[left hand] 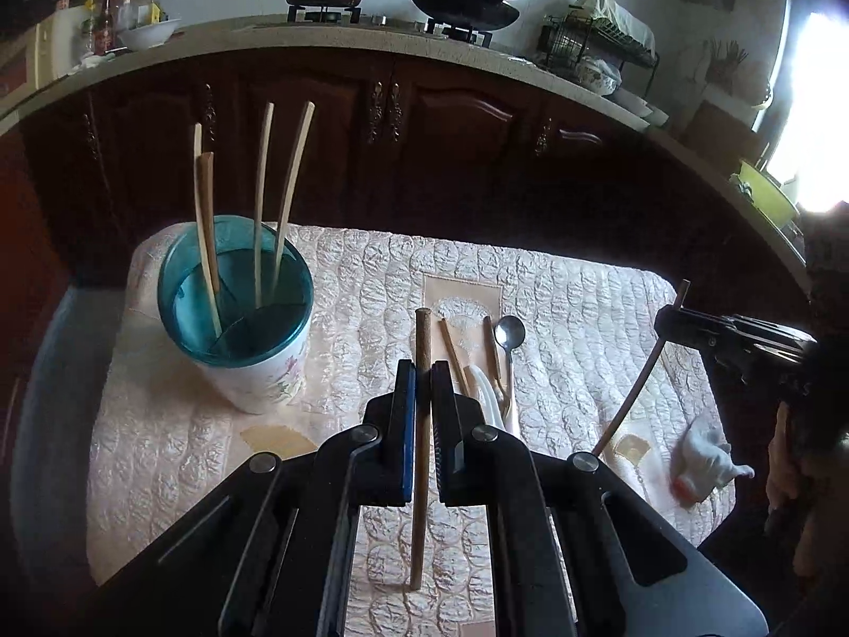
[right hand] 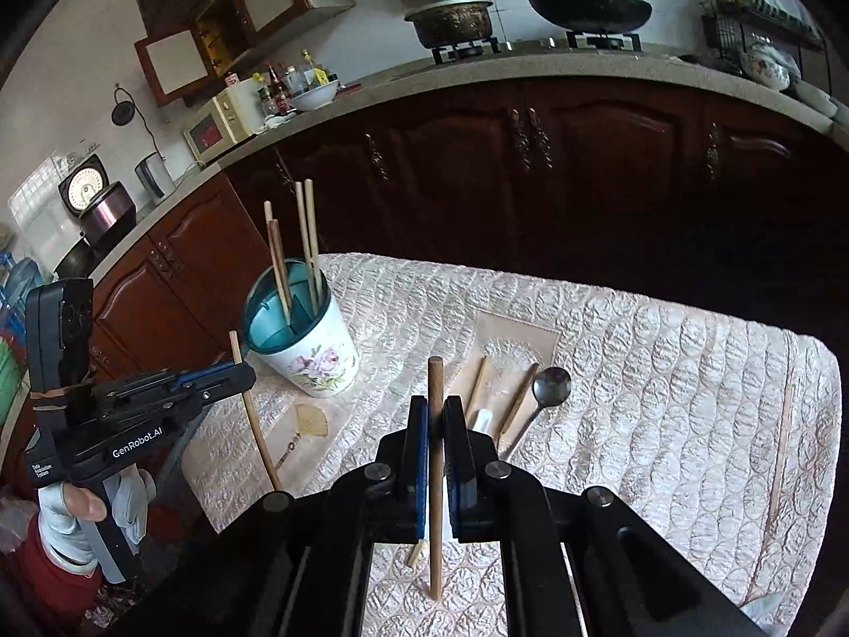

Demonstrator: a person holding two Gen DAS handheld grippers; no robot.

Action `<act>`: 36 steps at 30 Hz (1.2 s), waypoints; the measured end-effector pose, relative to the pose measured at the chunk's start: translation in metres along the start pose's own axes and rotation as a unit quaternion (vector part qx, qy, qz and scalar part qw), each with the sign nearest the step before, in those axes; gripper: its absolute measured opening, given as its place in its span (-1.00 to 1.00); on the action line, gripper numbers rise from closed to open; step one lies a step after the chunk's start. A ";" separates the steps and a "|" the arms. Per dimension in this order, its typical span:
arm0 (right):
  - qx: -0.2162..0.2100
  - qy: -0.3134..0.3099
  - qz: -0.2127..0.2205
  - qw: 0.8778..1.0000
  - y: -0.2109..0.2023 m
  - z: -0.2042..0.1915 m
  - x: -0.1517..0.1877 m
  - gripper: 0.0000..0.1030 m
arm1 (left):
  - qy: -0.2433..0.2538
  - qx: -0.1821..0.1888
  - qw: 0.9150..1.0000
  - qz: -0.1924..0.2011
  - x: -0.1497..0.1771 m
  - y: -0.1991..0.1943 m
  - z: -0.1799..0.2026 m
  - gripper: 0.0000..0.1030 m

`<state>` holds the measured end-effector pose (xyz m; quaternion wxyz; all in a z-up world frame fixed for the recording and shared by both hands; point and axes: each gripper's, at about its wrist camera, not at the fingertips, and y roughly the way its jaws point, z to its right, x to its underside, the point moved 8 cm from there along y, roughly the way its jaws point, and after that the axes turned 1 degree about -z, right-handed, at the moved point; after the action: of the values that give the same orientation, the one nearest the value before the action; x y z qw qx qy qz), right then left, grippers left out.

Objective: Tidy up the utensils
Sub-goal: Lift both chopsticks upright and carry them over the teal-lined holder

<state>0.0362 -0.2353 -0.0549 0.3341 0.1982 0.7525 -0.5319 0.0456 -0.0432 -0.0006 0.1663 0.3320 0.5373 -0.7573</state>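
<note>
Both chopsticks (left hand: 422, 424) upright, clamped.

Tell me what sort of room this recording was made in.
Most likely a home kitchen. A gas stove on the counter carries a lidded pot and a dark wok; a microwave stands further along, and a dish rack holds crockery beside dark wooden cabinets.

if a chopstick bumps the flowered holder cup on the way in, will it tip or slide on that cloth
The holder cup looks tall, narrowing toward its base, so a knock near the rim could probably rock it. The chopsticks inside lean high above the rim, likely adding some top-heaviness. The quilted cloth looks textured, so it would more likely tip than slide.
</note>
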 end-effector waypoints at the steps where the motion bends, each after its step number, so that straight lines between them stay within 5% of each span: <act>1: -0.003 -0.005 0.004 1.000 -0.003 -0.006 -0.003 -0.90 | -0.002 -0.001 1.000 0.004 -0.002 -0.005 -0.002 -0.92; 36: -0.045 -0.071 0.049 0.995 -0.006 -0.100 -0.083 -0.90 | -0.054 -0.030 0.994 0.095 -0.064 -0.102 -0.075 -0.92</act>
<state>0.0613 -0.1389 0.0294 0.4204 0.1815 0.7396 -0.4932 0.0539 0.0571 0.0991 0.2763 0.3354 0.5163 -0.7380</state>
